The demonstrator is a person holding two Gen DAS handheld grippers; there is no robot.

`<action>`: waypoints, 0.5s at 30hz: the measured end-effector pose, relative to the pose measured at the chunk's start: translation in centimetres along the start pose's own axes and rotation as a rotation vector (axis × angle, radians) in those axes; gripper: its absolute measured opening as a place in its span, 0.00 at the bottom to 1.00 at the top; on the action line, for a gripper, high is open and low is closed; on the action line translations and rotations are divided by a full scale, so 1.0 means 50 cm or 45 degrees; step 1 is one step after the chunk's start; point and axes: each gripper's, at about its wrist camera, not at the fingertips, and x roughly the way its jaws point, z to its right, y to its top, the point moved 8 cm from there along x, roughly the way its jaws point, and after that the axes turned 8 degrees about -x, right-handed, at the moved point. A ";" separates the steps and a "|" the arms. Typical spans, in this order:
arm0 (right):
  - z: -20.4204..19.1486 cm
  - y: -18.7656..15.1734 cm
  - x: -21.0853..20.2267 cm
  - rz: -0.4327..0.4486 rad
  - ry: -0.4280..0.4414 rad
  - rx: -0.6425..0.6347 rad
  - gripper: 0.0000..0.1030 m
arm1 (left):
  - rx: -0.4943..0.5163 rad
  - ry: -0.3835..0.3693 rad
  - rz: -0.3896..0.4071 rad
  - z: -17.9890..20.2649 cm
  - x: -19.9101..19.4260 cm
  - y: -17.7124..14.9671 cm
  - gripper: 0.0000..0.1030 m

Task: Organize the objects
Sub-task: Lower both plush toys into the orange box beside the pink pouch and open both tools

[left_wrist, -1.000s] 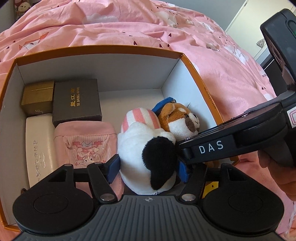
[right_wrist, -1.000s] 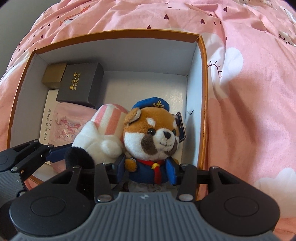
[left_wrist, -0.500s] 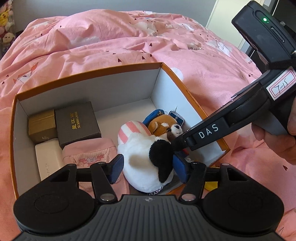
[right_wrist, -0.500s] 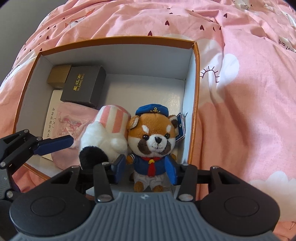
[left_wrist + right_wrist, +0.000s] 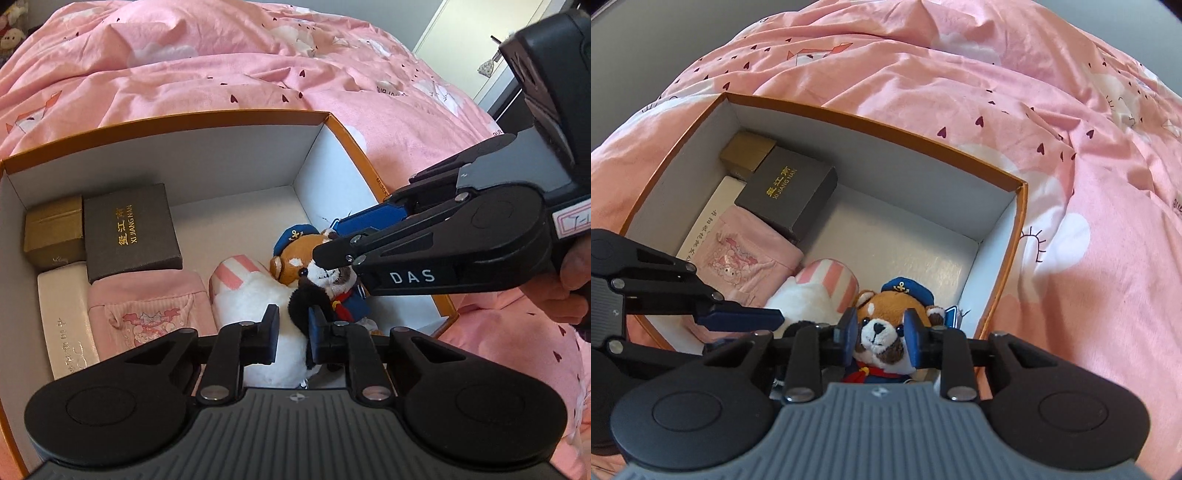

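Left wrist view: the left gripper (image 5: 291, 334) is closing, its jaws narrow around the white plush (image 5: 255, 306) in the box (image 5: 229, 122). The right gripper (image 5: 881, 341) is closing too, its pads at the fox plush's (image 5: 882, 325) head. Both plushes lie side by side near the box's right wall.

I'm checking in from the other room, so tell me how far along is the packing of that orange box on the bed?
Mostly packed: the dark gift box, gold box, white case and pink pouch sit in the orange box. In hand: the left gripper is closing around the white plush, and the right gripper is closing around the sailor plush, both toys inside the box. Left: settling them and releasing.
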 end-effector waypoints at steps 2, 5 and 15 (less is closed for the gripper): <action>0.003 0.000 0.015 -0.026 -0.006 -0.009 0.25 | 0.004 -0.004 -0.013 -0.001 0.002 0.000 0.18; 0.002 -0.008 0.040 -0.087 0.000 -0.012 0.18 | 0.009 -0.008 -0.034 -0.001 0.008 -0.004 0.18; 0.000 -0.018 0.066 -0.145 -0.033 -0.004 0.18 | 0.050 0.022 -0.027 0.011 0.017 -0.008 0.22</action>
